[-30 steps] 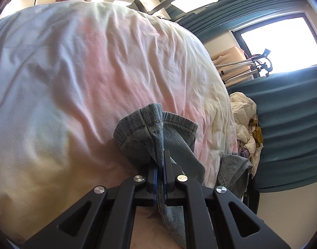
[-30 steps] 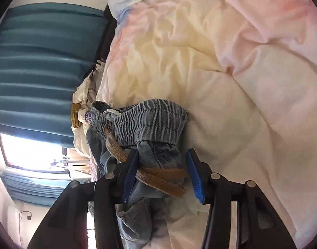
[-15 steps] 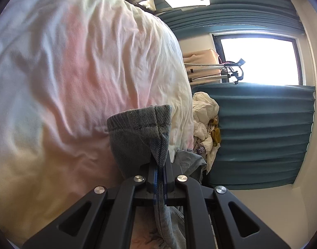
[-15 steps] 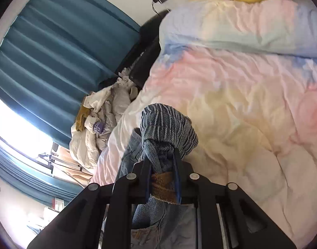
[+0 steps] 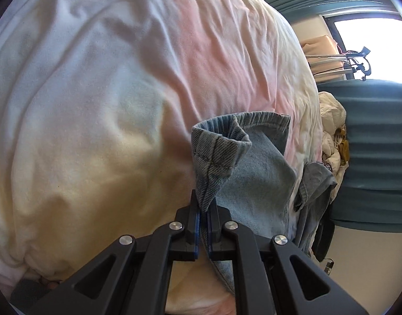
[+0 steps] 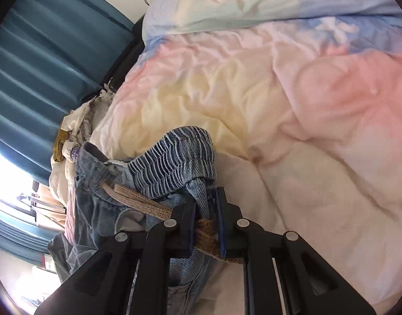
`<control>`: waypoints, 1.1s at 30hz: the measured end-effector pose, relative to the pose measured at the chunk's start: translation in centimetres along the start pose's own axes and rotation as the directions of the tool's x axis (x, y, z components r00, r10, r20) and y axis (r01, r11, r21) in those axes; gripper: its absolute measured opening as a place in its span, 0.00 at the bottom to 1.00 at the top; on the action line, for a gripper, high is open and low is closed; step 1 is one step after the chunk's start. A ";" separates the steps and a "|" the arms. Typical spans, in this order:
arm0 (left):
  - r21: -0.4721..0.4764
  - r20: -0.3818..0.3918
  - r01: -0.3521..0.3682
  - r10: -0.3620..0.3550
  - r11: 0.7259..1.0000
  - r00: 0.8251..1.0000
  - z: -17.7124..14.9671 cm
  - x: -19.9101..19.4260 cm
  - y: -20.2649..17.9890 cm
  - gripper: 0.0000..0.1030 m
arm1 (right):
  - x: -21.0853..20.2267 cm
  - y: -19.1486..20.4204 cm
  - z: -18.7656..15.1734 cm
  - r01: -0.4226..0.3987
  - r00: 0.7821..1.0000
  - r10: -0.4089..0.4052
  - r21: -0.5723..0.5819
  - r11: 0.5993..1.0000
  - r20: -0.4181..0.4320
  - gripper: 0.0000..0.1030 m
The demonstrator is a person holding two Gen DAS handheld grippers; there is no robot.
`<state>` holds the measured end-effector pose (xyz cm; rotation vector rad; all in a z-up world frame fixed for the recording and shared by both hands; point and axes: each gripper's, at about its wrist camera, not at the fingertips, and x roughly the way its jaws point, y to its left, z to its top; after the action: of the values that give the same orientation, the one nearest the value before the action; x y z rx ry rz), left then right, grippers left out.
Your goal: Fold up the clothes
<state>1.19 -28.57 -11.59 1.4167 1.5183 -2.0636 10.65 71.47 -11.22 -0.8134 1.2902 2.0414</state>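
Denim jeans (image 5: 253, 173) were held low in both frames above the pastel duvet (image 5: 109, 92): a hem fold was pinched in the fully closed left gripper (image 5: 204, 210). The right gripper (image 6: 206, 210), whose jaws had just been closing, was clamped on waistband and woven belt (image 6: 148, 204). Slippage could be caused by that bulky bunch.

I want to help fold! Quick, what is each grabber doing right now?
Left gripper: closed, pinching a hem of the jeans.
Right gripper: just closed on the jeans' stretchy waistband and brown belt.
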 end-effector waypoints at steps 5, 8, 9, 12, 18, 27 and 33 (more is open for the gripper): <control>0.051 0.035 0.026 -0.028 0.998 0.999 -0.6 -1.1 -0.9 0.07 | -1.2 0.8 -0.4 0.011 1.000 -0.012 -0.072 0.997 -0.010 0.16; 0.082 0.087 0.035 -0.042 0.996 0.995 -0.9 -2.9 -1.3 0.25 | -3.5 1.8 -0.6 0.055 0.998 -0.053 -0.160 0.986 0.016 0.16; 0.091 0.110 0.040 -0.049 0.995 0.993 -1.1 -3.6 -1.4 0.29 | -4.3 2.1 -0.7 0.061 0.998 -0.057 -0.182 0.981 0.025 0.16; 0.149 0.181 0.048 -0.075 0.988 0.981 -1.9 -5.7 -2.0 0.43 | -6.8 2.7 -0.9 0.041 0.999 -0.035 -0.220 0.975 0.030 0.18; 0.319 0.208 0.045 -0.116 0.947 0.971 -3.1 -7.1 -5.0 0.45 | -10.1 8.4 -3.7 -0.026 1.000 0.027 -0.366 0.930 -0.002 0.18; 0.479 0.190 -0.149 0.064 0.865 0.980 -2.3 -2.8 -10.3 0.45 | -10.6 24.2 -16.0 -0.223 0.973 0.128 -0.629 0.745 -0.193 0.18; 0.536 0.316 -0.315 0.160 0.784 0.935 -0.6 -0.7 -13.6 0.45 | -9.4 31.0 -25.2 -0.376 0.916 0.151 -0.661 0.650 -0.372 0.18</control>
<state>-6.91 -22.24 -2.64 1.3490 0.5737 -2.5297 -1.73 35.66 4.59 -1.3764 0.7118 2.8228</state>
